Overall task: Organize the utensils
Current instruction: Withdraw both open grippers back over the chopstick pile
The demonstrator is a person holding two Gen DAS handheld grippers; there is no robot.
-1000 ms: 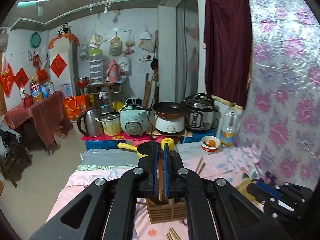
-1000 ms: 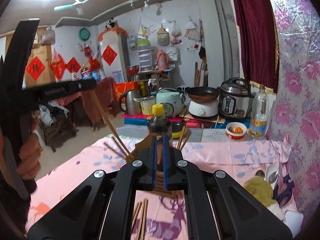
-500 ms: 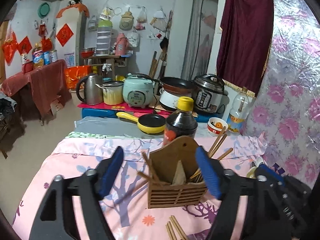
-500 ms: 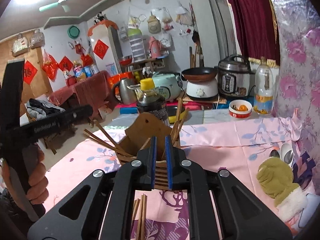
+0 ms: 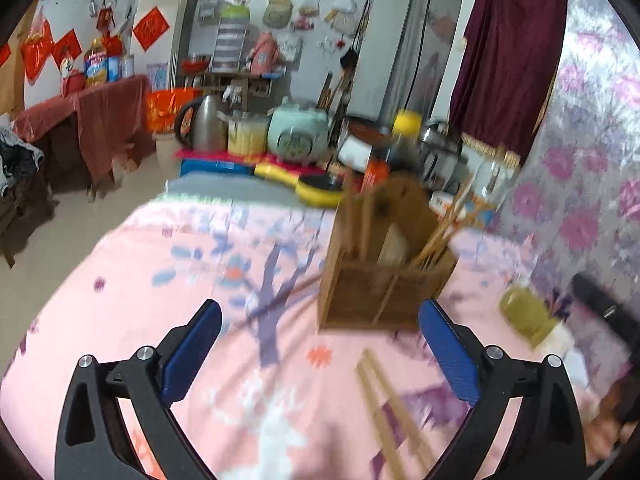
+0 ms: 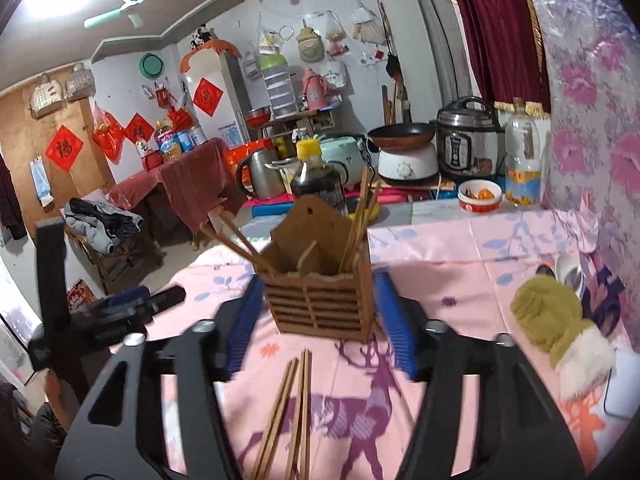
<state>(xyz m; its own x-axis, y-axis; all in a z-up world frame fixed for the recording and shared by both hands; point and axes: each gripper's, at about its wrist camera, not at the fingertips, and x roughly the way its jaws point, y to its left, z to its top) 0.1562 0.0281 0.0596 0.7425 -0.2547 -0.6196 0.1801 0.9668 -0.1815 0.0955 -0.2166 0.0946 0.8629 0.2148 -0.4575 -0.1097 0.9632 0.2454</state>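
Both the left gripper (image 5: 320, 344) and right gripper (image 6: 318, 320) gape wide, empty. The slatted wooden holder (image 6: 320, 300) stands on pink patterned cloth (image 6: 460, 248); loose chopsticks (image 6: 294, 408) lie before it, a soy bottle (image 6: 318, 184) behind.

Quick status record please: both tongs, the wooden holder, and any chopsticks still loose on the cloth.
left tongs: open, empty
right tongs: open, empty, pads either side of the holder; contact unclear
wooden holder: upright on the pink cloth, chopsticks standing in its compartments
loose chopsticks: a few lying flat on the cloth in front of the holder
behind holder: dark sauce bottle with a yellow cap
view quality: left wrist view blurred
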